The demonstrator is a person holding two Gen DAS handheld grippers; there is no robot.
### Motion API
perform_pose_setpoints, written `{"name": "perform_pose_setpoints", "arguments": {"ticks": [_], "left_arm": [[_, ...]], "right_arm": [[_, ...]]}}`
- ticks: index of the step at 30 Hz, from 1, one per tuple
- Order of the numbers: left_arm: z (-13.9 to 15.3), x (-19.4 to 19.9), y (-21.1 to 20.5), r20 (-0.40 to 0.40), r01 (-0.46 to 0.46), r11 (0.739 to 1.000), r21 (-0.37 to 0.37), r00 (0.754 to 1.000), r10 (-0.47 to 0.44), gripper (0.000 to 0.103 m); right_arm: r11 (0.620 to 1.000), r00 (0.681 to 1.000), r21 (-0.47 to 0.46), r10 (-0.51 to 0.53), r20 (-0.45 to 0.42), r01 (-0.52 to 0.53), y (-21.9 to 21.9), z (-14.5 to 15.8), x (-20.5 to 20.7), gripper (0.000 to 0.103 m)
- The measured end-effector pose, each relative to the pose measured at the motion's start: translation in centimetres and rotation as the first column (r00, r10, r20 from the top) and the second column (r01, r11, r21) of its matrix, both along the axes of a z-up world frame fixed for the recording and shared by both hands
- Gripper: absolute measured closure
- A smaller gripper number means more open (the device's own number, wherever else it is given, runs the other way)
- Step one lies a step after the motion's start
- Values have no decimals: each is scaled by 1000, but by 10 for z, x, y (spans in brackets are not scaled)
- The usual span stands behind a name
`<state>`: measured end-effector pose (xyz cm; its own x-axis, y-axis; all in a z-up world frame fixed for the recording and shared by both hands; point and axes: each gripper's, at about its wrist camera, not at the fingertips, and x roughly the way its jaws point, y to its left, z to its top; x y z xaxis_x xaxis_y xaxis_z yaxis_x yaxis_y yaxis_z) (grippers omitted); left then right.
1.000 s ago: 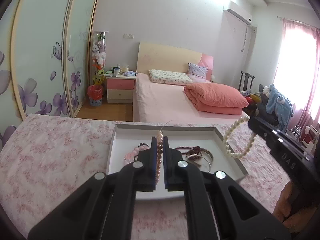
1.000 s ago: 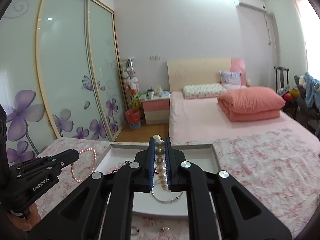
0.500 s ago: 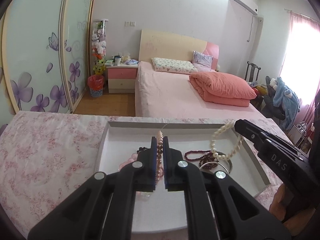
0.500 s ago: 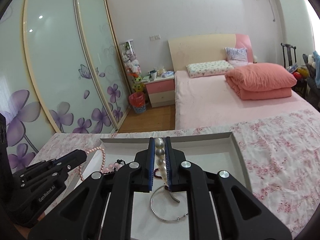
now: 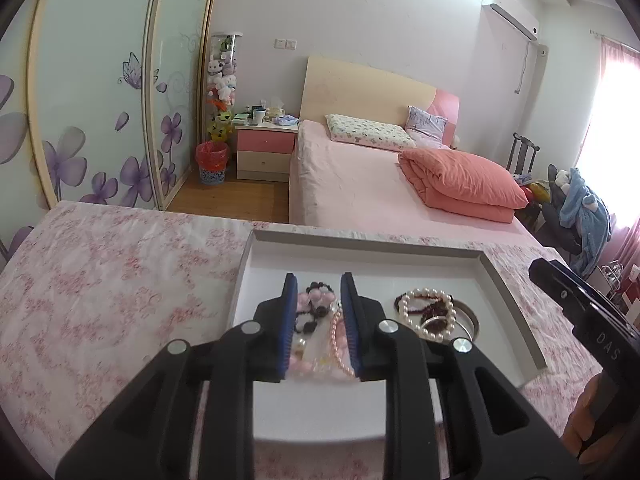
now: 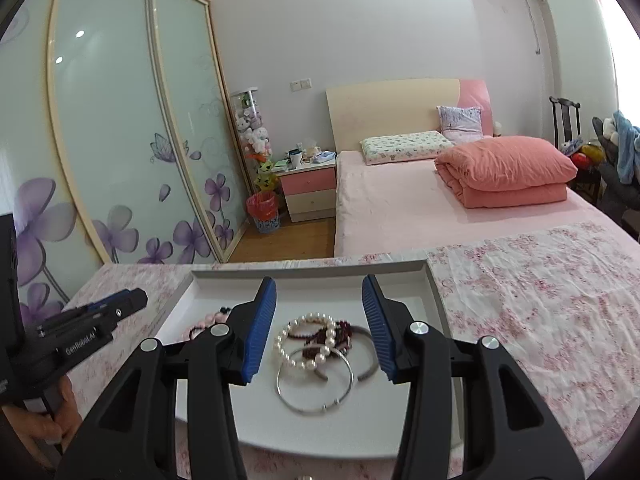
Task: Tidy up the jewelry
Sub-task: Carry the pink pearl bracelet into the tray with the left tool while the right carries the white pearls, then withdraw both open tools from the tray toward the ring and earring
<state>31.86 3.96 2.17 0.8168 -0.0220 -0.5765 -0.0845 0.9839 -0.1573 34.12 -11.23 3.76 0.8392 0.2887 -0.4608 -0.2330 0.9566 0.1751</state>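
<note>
Right wrist: right gripper point(image 6: 320, 328) jaws just opened wide, empty, over pearls point(image 6: 306, 342) mid-tray point(image 6: 308, 274) | left gripper point(image 5: 318, 320) just parted narrowly, pink beads point(image 5: 340, 340) seemingly loose | strands light, limp, slippery; pinch across beads.

A table covered with a white cloth printed in pink flowers point(image 5: 100, 292) fills the lower half of both wrist views. Directly on the cloth, at lower centre, rests a shallow white tray point(image 5: 496, 280) with a raised rim point(image 6: 434, 284), its far edge parallel to the table's far edge. At the very bottom edge of the right wrist view, a small item lies on the cloth in front of the tray, too cropped to identify.
</note>
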Motion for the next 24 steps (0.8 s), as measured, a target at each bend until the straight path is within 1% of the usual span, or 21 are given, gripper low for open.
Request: {"name": "perform_pose_setpoints", "arguments": {"ticks": [3, 6, 11, 14, 19, 21, 24], "left_arm": [[0, -13, 3, -4, 0, 1000, 0, 1000, 0, 79], [-4, -27, 6, -14, -1, 1000, -5, 1000, 1, 75], [-13, -50, 11, -40, 6, 1000, -11, 999, -7, 72], [-21, -62, 13, -58, 10, 1000, -10, 998, -11, 70], [-34, -78, 13, -84, 18, 1000, -8, 996, -18, 69], [-37, -81, 14, -90, 17, 1000, -5, 996, -18, 69], [-42, -85, 16, -101, 14, 1000, -11, 995, -15, 69]], "right_arm": [[1000, 1000, -19, 12, -6, -12, -1, -3, -12, 57], [999, 999, -29, 19, -30, -20, -3, -9, -22, 57], [998, 992, -45, 39, -122, -44, -7, -33, -40, 57], [996, 978, -58, 57, -200, -70, -7, -54, -48, 58], [989, 953, -94, 86, -291, -118, 5, -74, -53, 65], [984, 943, -108, 99, -318, -139, 12, -80, -52, 66], [979, 938, -132, 104, -330, -155, 20, -86, -55, 67]]}}
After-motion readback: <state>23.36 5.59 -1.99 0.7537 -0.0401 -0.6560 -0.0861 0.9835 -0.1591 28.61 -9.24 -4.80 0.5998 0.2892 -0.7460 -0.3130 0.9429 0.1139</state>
